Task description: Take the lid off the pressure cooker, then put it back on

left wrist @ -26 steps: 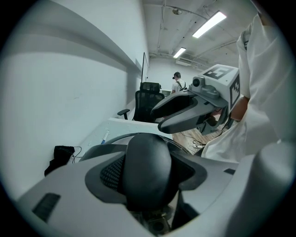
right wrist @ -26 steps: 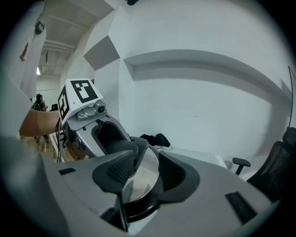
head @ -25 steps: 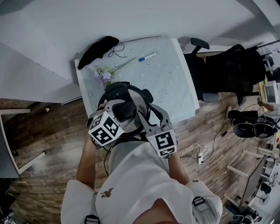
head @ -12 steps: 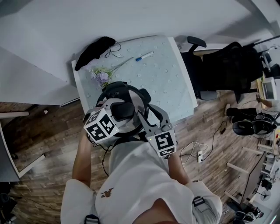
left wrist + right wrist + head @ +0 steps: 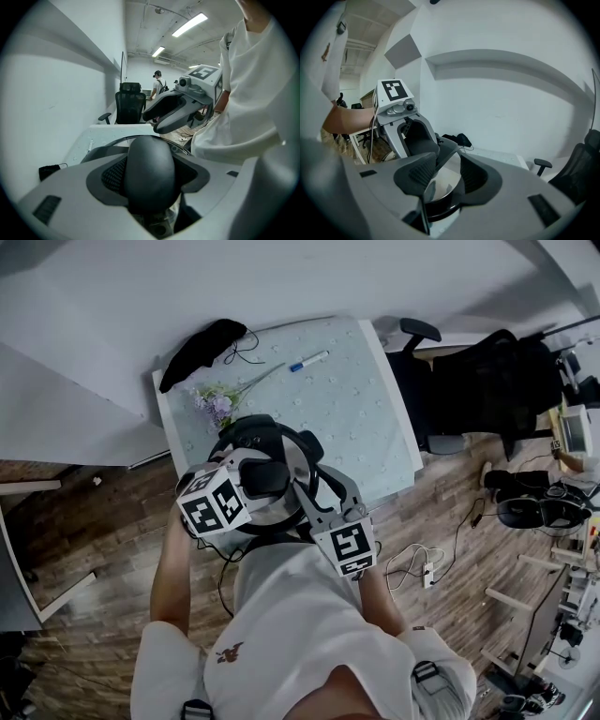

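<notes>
while the pressure cooker (image 5: 246,430) stands on the table (image 5: 352,409) | left gripper (image 5: 150,174) clamps the lid handle (image 5: 149,157) | right gripper (image 5: 440,174) jaws apart over the lid (image 5: 442,186)

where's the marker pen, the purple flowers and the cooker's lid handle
marker pen (image 5: 309,360), head view, middle of its barrel
purple flowers (image 5: 217,406), head view, the blossoms
lid handle (image 5: 150,176), left gripper view, its rounded black top
</notes>
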Available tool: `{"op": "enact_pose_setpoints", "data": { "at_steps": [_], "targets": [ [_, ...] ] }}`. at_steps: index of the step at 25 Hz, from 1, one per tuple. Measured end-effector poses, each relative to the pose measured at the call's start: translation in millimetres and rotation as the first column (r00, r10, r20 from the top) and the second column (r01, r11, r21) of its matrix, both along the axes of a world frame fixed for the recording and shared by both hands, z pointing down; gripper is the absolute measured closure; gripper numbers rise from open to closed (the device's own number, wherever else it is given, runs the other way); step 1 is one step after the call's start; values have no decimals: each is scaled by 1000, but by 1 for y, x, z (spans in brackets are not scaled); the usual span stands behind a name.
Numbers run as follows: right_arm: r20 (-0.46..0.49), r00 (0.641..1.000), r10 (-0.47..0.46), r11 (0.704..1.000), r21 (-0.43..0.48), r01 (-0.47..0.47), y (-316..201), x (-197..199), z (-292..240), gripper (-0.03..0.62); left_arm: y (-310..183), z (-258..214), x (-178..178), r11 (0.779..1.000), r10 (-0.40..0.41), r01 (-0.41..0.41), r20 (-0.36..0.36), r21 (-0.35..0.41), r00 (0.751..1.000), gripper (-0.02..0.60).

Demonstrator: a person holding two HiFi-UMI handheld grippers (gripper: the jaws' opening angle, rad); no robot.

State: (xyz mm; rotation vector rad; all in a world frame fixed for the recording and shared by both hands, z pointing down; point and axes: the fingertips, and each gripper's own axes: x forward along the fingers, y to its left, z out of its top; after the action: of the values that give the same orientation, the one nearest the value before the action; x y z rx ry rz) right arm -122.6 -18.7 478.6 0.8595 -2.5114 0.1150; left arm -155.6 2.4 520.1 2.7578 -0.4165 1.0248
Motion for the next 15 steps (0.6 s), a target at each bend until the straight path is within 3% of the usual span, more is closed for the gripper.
{"op": "enact_pose_setpoints", "data": {
  "at_steps": [9, 15],
  "targets": [
    [-4, 1000, -5, 1000, 5, 5, 3, -4, -1, 428, 4, -1, 0, 995, 95, -95, -5, -2, 995, 308],
    [-7, 1000, 1, 1000, 4, -1, 2, -2, -2, 428, 5, -1, -1, 995, 104, -104, 7, 1, 995, 308]
  ]
}}
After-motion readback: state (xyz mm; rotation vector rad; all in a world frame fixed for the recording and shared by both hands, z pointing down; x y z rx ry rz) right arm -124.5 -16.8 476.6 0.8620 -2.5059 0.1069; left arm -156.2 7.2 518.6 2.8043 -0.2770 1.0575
